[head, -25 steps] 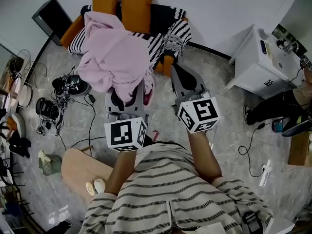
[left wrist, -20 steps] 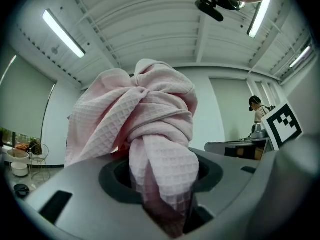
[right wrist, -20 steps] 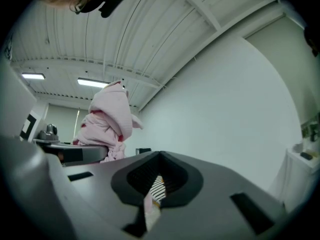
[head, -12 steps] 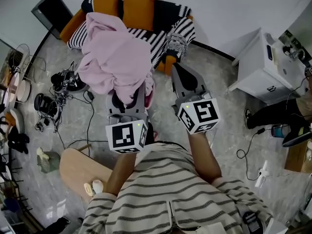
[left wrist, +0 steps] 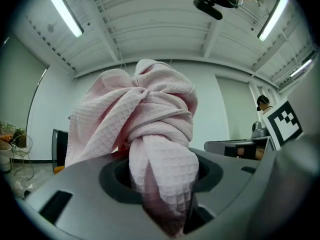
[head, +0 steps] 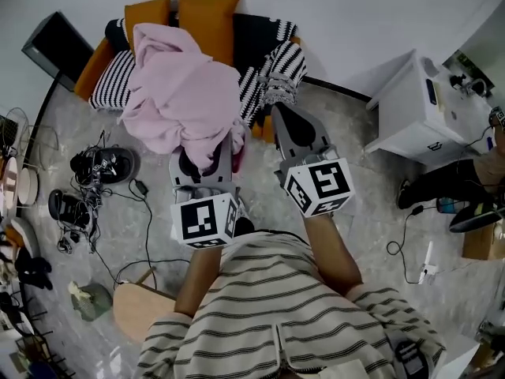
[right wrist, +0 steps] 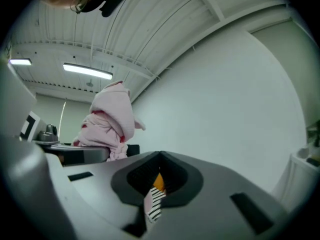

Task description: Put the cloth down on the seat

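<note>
1. My left tongs (head: 203, 163) are clenching the pink waffle cloth (head: 185, 93). In the left gripper view a twisted fold is sitting wedged between the jaws. In the head view the jaw tips are lying buried under the fabric.
2. My right tongs (head: 286, 121) are gripping nothing, with the jaws sitting drawn together to a thin slit. Only a sliver of stripes and orange is showing through it.
3. The cloth is bunching into a knotted heap. Its long axis is running from the left tongs up and away toward the sofa's left end, with the broad loose part lying farthest from me.
4. It is covering most of the striped seat (head: 109, 85) from above, so I cannot tell whether it is resting there or hanging clear.
5. Two orange cushions (head: 207, 18) are peeking out behind the heap, with their lower halves hidden.
6. A white cabinet (head: 410, 109) is standing well off to the right. The dark tangle (head: 95, 164) on the floor to the left is too small to identify.
</note>
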`<state>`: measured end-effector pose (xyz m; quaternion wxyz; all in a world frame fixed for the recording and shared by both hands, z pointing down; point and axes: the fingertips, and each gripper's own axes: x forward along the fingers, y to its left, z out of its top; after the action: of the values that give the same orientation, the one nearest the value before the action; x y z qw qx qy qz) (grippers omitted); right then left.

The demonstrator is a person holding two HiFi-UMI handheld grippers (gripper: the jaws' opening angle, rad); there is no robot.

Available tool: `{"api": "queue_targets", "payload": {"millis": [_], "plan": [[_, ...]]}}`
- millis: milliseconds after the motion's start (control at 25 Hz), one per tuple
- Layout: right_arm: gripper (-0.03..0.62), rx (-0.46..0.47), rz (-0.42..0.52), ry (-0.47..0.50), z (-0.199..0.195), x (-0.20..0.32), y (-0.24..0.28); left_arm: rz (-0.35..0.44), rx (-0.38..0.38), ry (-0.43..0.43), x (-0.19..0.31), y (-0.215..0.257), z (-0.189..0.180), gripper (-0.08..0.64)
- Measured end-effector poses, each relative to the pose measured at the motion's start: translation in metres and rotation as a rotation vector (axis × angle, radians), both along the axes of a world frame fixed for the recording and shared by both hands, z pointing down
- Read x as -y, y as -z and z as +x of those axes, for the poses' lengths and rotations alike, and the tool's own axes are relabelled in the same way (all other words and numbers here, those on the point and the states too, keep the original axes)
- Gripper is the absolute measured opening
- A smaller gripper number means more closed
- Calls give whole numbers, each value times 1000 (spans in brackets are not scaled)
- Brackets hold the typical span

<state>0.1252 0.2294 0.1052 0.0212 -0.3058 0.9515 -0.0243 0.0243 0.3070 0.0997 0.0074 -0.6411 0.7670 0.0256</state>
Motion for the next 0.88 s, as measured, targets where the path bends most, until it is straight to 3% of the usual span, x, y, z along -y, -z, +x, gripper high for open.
{"api": "queue_targets", "payload": {"millis": [280, 480, 880], "plan": [[14, -26, -32, -40, -70, 61, -4, -20, -11, -52, 67, 1, -70, 222], [14, -45, -57, -114, -97, 90, -12, -58, -49, -97, 98, -14, -102, 222], [14, -73, -103, -164, -107, 142, -38, -112, -80, -140, 154, -43, -113, 222]]}}
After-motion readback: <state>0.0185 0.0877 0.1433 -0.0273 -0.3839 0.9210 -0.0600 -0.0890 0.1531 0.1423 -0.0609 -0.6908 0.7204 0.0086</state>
